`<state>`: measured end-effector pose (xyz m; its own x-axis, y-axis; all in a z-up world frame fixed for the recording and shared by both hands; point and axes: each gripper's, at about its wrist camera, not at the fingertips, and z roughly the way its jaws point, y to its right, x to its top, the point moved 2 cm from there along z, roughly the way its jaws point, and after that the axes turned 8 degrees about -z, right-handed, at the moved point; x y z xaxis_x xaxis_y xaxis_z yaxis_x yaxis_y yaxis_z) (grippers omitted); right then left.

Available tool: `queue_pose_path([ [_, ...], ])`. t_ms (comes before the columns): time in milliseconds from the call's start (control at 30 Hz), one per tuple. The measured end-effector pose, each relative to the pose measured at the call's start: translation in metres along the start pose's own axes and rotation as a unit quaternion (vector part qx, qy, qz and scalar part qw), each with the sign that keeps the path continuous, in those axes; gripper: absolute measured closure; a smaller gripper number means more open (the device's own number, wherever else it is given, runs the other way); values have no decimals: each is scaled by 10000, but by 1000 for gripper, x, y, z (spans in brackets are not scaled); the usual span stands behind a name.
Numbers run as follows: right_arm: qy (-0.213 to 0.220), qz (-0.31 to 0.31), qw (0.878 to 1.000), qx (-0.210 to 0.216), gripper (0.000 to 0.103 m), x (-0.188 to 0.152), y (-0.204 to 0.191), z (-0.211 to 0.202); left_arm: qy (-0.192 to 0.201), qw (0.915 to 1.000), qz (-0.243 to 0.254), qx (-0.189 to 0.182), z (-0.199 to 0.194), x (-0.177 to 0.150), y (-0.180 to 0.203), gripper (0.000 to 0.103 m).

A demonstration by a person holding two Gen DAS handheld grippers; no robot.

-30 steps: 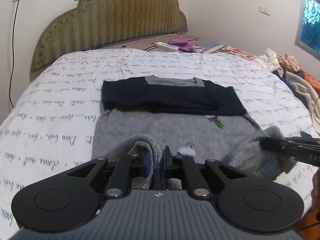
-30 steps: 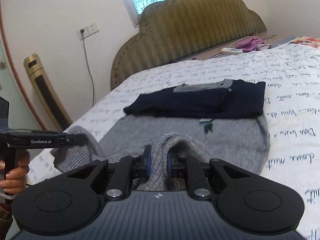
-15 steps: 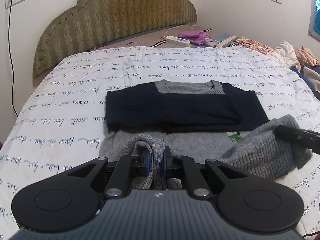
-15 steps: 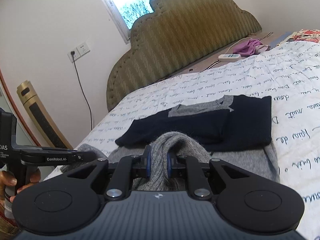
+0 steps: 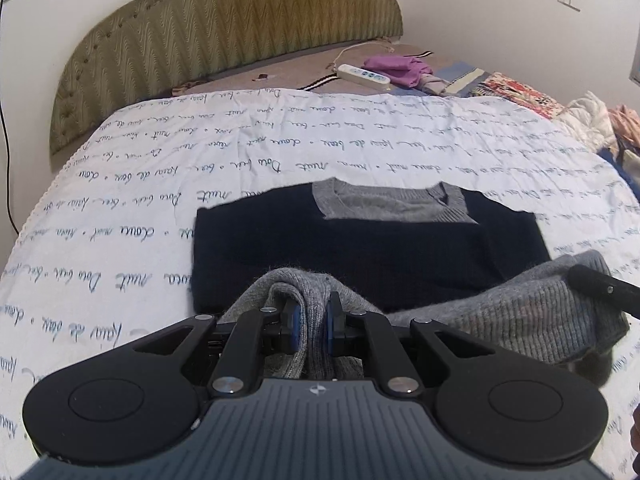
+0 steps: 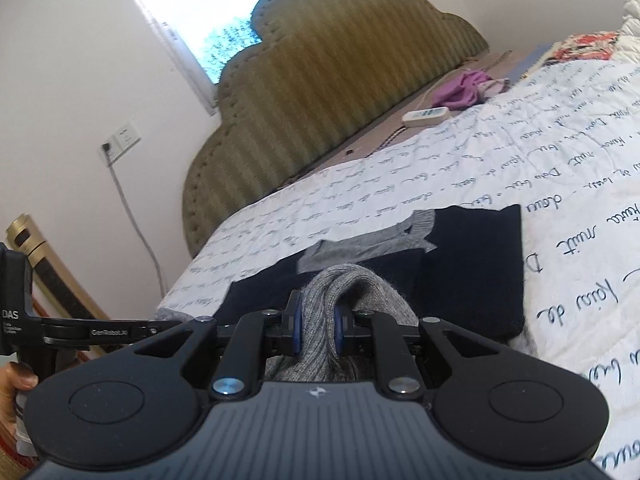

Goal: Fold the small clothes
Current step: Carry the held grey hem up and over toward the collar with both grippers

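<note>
grey hem [image 5: 316, 300] — pinched in both claws

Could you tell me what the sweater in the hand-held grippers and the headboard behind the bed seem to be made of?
The sweater looks like soft knitted yarn, perhaps wool: ribbed grey hem, fuzzy fibres at the fold, navy upper part. The headboard seems upholstered in olive chevron-woven fabric with a matte look and stud trim along its scalloped edge.
</note>
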<state>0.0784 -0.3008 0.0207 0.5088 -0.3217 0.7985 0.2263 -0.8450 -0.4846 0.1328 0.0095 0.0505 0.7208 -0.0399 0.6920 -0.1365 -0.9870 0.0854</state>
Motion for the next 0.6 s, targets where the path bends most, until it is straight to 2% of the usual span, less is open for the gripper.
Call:
queue_pose_path([
  [233,-95,346,9992,-183,88,9,30,34,-89,9998,25,176,47,26,-1,91],
  [400,-400,613,9967,-346,88,6,52,64,-354,9989,14,296,91,26,-5,90],
  [467,-563,819,9940,-450,86,2,62,75,-468,9986,-78,250,103,23,-10,88],
  [500,-630,966,9923,-462,86,1,68,79,-495,9984,-139,232,106,21,-13,78],
  [533,-669,1100,9908,-428,86,-1,72,80,-500,9984,-192,189,107,20,-16,74],
  [600,-684,1258,9891,-335,86,-3,77,78,-491,9983,-307,44,105,18,-23,73],
])
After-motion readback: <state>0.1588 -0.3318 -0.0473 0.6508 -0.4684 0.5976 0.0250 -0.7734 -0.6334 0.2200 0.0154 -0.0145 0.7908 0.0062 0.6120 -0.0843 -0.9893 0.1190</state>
